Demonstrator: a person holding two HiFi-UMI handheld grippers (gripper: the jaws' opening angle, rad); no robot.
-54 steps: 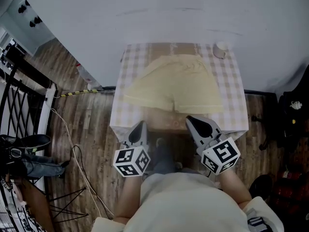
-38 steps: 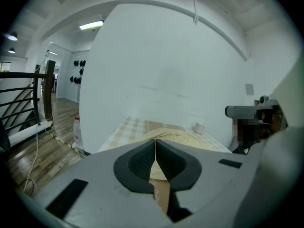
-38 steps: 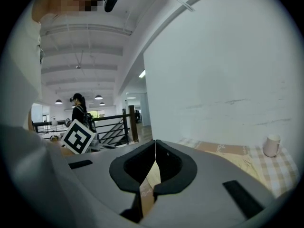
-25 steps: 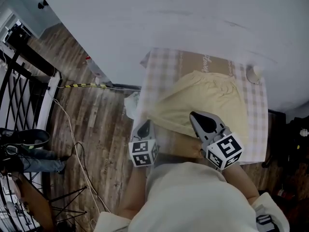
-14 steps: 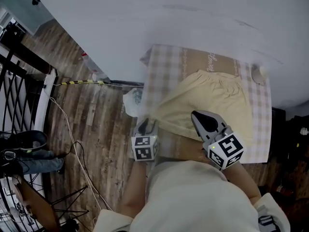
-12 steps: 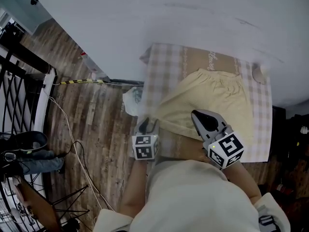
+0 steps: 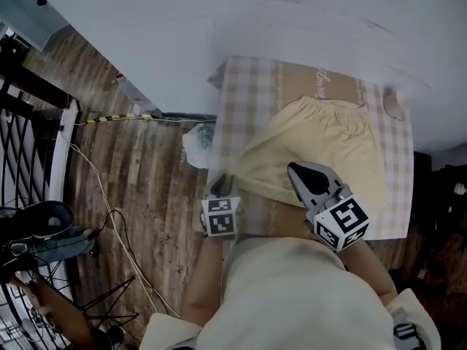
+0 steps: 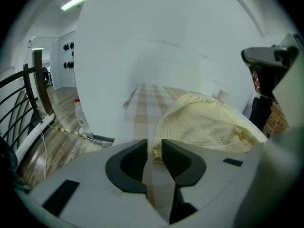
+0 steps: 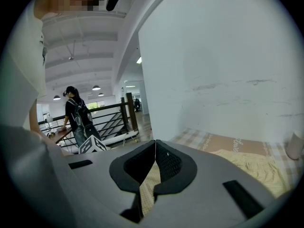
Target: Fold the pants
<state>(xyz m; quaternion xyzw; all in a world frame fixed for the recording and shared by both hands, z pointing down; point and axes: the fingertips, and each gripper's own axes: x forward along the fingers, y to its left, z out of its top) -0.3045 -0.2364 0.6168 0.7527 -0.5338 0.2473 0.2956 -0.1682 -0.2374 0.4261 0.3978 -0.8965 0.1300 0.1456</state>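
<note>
Pale yellow pants (image 7: 321, 144) lie spread on a table with a checked cloth (image 7: 248, 86). My left gripper (image 7: 219, 188) sits low at the table's near left corner. In the left gripper view its jaws (image 8: 153, 148) are closing, a narrow gap still shows, and the left hem corner of the pants (image 8: 209, 127) lies right at that gap. My right gripper (image 7: 298, 172) rests over the near hem. Its tips (image 9: 155, 144) meet, and yellow cloth runs down the slit beneath them; more of the pants (image 9: 251, 167) lies beyond.
A small white cup (image 7: 394, 104) stands at the table's far right corner, against the white wall. A white bag (image 7: 197, 144) and a cable lie on the wood floor left of the table. A black railing (image 7: 29, 122) runs at far left, a person (image 9: 76, 113) beside it.
My left gripper has dropped to the table's near left corner and reached the hem corner. My right gripper stays shut at the near hem, shifted only slightly.
</note>
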